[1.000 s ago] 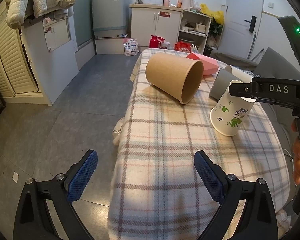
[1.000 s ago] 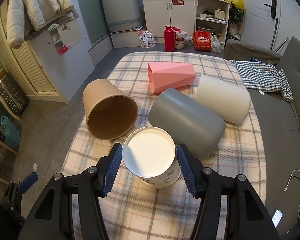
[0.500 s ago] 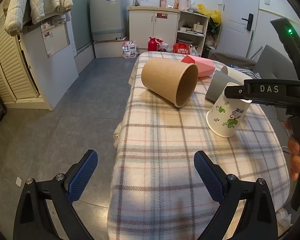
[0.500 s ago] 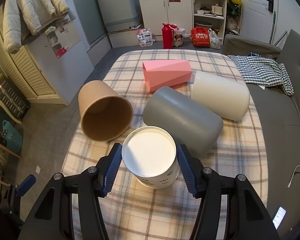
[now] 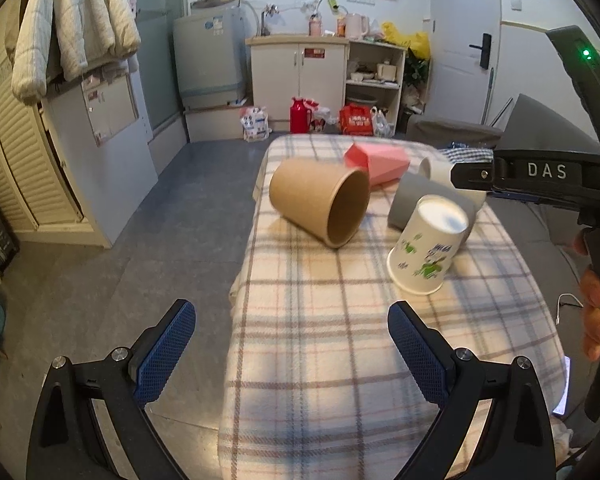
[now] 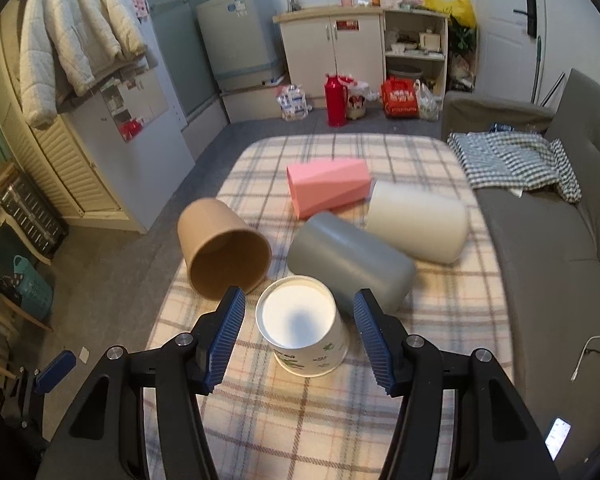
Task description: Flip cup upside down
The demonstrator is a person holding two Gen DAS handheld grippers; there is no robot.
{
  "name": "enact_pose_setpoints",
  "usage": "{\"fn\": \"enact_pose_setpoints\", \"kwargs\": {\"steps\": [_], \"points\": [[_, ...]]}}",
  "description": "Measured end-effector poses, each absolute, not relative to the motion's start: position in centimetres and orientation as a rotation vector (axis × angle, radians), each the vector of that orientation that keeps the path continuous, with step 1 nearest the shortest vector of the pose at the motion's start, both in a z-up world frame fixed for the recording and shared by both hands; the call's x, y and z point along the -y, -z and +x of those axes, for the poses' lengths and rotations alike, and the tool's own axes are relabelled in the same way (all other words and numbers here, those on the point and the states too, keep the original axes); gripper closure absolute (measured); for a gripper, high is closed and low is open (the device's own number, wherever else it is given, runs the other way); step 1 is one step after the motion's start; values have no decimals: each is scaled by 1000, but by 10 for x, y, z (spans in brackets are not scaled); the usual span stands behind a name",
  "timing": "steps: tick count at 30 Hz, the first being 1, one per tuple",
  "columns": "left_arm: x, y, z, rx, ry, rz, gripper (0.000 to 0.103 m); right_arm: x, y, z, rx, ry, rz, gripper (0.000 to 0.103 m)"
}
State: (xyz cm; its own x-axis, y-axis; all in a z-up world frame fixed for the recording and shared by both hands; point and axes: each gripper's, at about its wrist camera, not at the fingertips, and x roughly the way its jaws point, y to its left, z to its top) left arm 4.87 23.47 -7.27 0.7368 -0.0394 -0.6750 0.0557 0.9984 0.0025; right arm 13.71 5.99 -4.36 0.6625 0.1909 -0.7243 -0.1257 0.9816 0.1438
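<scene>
Where the right gripper (image 6: 299,334) had clamped the printed paper cup (image 6: 306,338), pads now parted, clear of it, cup inverted on plaid tablecloth (image 6: 340,420), left gripper (image 5: 290,354) wide open, empty.

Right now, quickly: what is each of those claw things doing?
Left gripper: open, holding nothing.
Right gripper: open, fingers either side of the upside-down paper cup, not gripping.
</scene>
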Motion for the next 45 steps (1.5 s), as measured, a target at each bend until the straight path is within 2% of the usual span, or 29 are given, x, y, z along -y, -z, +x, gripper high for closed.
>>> {"fn": "enact_pose_setpoints", "kwargs": {"steps": [11, 24, 25, 26, 28, 37, 45], "points": [[-201, 41, 21, -637, 84, 64, 3, -19, -1, 77, -682, -129, 54, 46], [-188, 27, -3, -580, 98, 76, 3, 12, 35, 19, -700, -74, 69, 46], [-189, 27, -5, -575, 97, 71, 3, 13, 37, 17, -699, -71, 74, 43], [-190, 28, -6, -573, 95, 66, 3, 13, 39, 15, -696, -67, 77, 30], [-191, 29, -7, -573, 89, 50, 3, 15, 40, 11, -680, -54, 86, 16], [-192, 25, -11, -547, 76, 60, 0, 15, 41, 6, -671, -38, 98, 8], [-193, 23, -12, -554, 74, 58, 0, 11, 39, 6, -664, -28, 74, 6]]}}
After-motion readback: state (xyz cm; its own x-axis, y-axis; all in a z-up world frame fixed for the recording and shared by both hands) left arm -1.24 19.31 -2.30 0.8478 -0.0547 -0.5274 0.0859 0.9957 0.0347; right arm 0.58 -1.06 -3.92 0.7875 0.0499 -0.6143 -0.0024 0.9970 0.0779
